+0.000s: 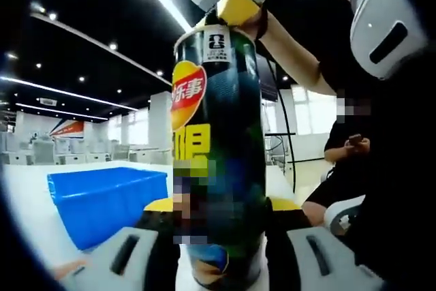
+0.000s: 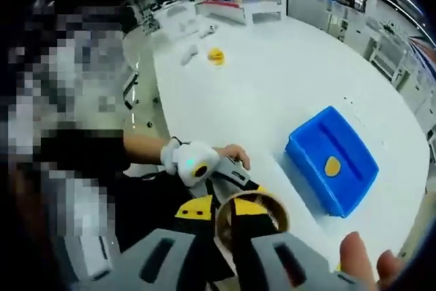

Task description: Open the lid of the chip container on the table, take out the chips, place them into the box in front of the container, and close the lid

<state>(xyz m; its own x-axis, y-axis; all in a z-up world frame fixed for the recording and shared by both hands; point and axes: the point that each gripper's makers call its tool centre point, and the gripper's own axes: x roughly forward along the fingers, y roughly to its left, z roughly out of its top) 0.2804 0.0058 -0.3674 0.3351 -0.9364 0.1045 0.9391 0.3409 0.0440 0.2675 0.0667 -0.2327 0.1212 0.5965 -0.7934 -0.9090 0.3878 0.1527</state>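
The left hand-held gripper (image 1: 218, 236) clamps the upright chip container (image 1: 218, 161) low on its body. The right hand-held gripper (image 2: 235, 253) reaches into its open mouth; whether it is closed on chips cannot be told. One chip (image 2: 332, 165) already lies in the blue box (image 2: 310, 161) farther along the desk (image 2: 272, 80). Best to lift straight up, gently.

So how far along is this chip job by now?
The chip can looks open: its mouth shows no lid. One chip already lies in the blue box. The left gripper clamps the can while the right gripper hovers over its mouth. Any further chips and closing the lid remain.
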